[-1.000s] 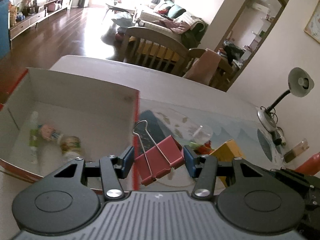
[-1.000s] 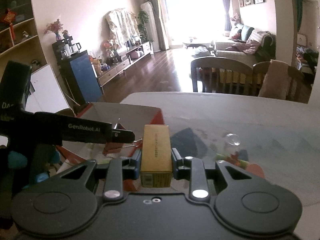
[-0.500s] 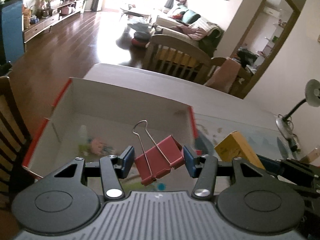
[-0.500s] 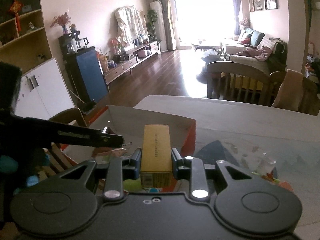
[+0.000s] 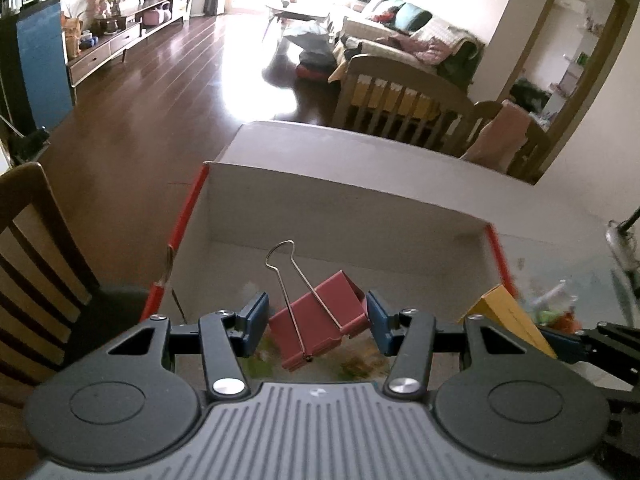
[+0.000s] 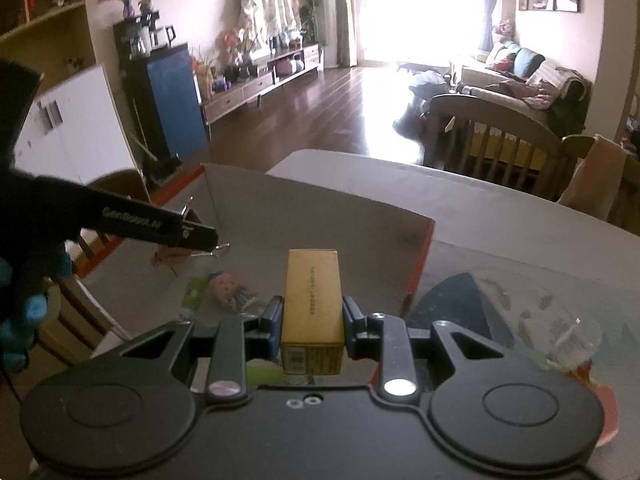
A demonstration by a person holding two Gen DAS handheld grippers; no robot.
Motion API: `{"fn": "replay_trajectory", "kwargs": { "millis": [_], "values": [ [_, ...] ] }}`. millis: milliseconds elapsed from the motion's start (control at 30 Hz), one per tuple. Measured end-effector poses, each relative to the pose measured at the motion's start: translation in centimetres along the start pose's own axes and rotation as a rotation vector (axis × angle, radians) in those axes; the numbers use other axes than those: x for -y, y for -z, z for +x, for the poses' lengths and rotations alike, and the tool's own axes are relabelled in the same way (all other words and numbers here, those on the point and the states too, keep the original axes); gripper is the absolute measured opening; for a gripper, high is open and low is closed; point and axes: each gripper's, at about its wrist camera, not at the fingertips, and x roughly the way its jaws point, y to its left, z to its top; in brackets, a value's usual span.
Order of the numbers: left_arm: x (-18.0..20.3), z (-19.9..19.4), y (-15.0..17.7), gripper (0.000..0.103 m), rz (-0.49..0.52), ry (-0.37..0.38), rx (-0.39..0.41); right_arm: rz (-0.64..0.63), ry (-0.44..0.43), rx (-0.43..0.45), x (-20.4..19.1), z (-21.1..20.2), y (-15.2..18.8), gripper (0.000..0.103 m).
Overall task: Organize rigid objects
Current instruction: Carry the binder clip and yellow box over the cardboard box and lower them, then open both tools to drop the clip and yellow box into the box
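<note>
My left gripper (image 5: 316, 322) is shut on a red binder clip (image 5: 320, 322) with a wire handle, held above the inside of the white cardboard box with red edges (image 5: 340, 196). My right gripper (image 6: 312, 322) is shut on a yellow rectangular box (image 6: 312, 300), held over the same cardboard box (image 6: 320, 204) near its right wall. The yellow box also shows at the right in the left wrist view (image 5: 508, 324). The left gripper shows at the left of the right wrist view (image 6: 160, 228). A small doll (image 6: 232, 290) and a green-labelled item (image 6: 194, 296) lie on the box floor.
A wooden chair (image 5: 36, 264) stands left of the box. On the glass table top (image 6: 500, 280) to the right lie a clear plastic cup (image 6: 576, 332) and colourful small items (image 5: 556, 312). A lamp base (image 5: 622, 240) is at the far right.
Both grippers have moved left from over the table to above the cardboard box, carrying the clip and the yellow box. Both grips are unchanged.
</note>
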Motion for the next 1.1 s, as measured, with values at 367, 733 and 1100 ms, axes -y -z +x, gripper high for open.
{"fn": "replay_trajectory", "kwargs": {
  "millis": [367,733,1100],
  "values": [
    [1.3,5.5,-1.0,0.052,0.087,0.019,-0.095,-0.086,0.020,-0.097,-1.2,5.1,0.0,0.029],
    [2.1,9.3,-1.0,0.052,0.150,0.000,-0.211,-0.150,-0.004,-0.156,-3.0,6.1,1.3,0.029],
    [2.4,10.2,-1.2,0.052,0.161,0.011,-0.256,-0.161,0.001,-0.162,-3.8,5.1,2.0,0.032]
  ]
}}
